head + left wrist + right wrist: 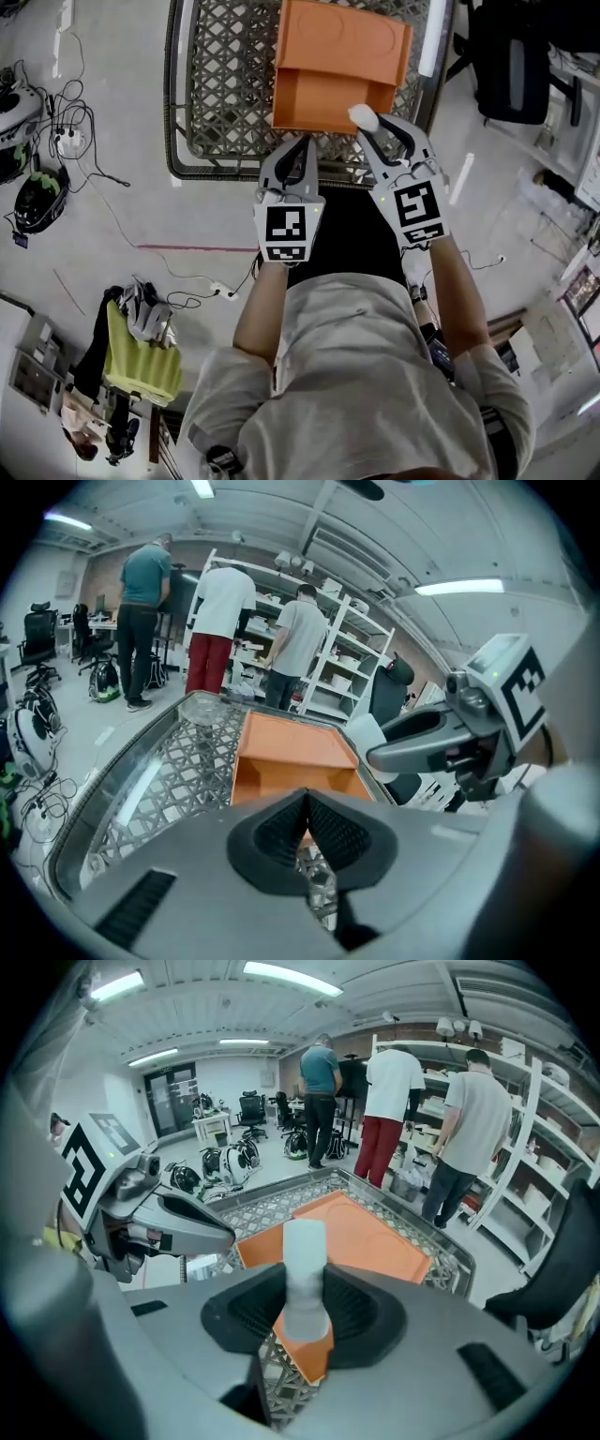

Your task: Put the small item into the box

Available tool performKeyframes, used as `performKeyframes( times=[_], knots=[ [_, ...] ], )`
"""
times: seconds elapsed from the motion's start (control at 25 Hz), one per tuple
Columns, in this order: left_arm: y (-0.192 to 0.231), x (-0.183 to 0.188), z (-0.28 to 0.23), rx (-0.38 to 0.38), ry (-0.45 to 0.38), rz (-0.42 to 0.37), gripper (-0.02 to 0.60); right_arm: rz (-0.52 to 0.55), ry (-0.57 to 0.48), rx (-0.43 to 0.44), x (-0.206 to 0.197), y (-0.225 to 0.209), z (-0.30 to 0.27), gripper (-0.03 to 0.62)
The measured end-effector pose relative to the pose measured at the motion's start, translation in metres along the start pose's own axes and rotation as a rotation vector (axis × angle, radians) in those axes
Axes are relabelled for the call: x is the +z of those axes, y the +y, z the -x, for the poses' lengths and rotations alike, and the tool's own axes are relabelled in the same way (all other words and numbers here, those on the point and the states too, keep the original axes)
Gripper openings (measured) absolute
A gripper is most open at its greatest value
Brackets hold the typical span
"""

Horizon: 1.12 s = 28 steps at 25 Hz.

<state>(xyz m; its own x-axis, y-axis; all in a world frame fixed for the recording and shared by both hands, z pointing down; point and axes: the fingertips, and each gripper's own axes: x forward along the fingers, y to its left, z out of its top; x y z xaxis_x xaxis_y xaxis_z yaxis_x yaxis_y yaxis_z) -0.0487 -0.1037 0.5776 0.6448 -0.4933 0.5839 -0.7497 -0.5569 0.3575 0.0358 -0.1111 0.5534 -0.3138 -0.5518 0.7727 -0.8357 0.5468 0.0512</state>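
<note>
Your right claw [377,127]: clamped on small white item [363,117], item sticking out past pads, at near right corner of orange box [342,56]. Your left claw [303,150]: closed, nothing in it, just beside box's near edge. Box sits toward right rim of lattice tabletop [220,94]; bare lattice left of box. Floor left: cables [84,131], helmet [39,199]. Three people [225,621] at shelves [347,658] beyond tabletop.

A lattice-topped metal worktop [220,94] stands on a pale floor [122,56] strewn with black cables [89,117], a white power strip [67,141] and a black helmet [37,199] (green trim on it). A black office chair [511,56] sits beside the worktop. Three people [394,1082] stand with their backs turned at white shelving [539,1119].
</note>
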Motion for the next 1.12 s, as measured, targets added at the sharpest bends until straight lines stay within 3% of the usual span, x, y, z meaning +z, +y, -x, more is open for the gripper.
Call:
performKeyframes(
  times=[0.32,1.12],
  knots=[
    [0.012,-0.041,-0.010,0.043,0.019,0.072,0.006,0.049,0.066,0.045,-0.023,0.009,-0.035,0.120],
    [0.026,-0.057,-0.024,0.118,0.023,0.181,0.006,0.109,0.215,0.156,-0.062,0.014,-0.098,0.120]
  ],
)
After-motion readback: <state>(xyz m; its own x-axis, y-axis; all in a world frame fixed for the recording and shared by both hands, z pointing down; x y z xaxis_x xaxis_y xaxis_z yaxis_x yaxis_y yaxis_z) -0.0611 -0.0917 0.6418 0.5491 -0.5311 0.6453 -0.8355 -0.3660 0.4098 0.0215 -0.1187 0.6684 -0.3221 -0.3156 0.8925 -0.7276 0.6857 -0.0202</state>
